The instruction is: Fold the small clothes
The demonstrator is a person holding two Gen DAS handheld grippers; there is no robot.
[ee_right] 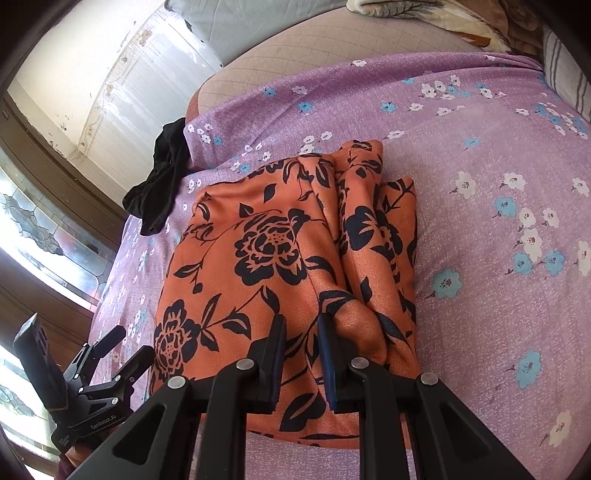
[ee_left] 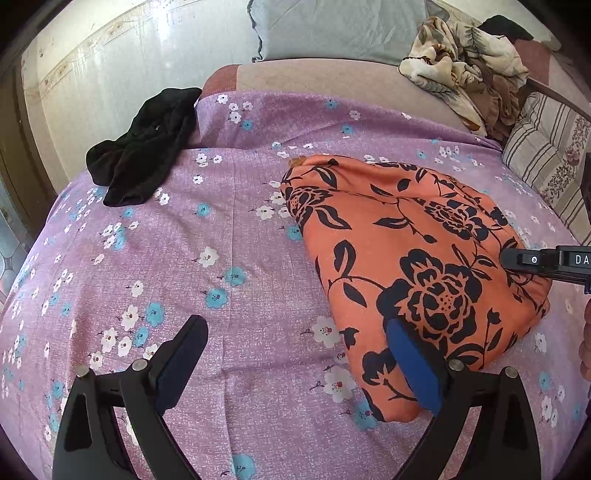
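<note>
An orange garment with a black floral print (ee_left: 413,258) lies folded into a rough rectangle on the bed, on a purple sheet dotted with white and blue flowers (ee_left: 221,229). The left claw (ee_left: 295,365) is spread wide open, its blue-padded finger resting at the near corner of the orange garment and its other finger over bare sheet, holding nothing. The right claw (ee_right: 303,354) sits at the garment's near edge with its fingers drawn close together; a ridge of orange cloth rises between them, so it seems to be pinching a fold, though the contact itself is hard to make out. A crumpled black garment (ee_left: 144,147) lies well apart at the far left edge of the bed. Near the head of the bed are a grey pillow (ee_left: 332,29), a heap of cream floral cloth (ee_left: 469,70) and a striped cushion (ee_left: 546,155).
</note>
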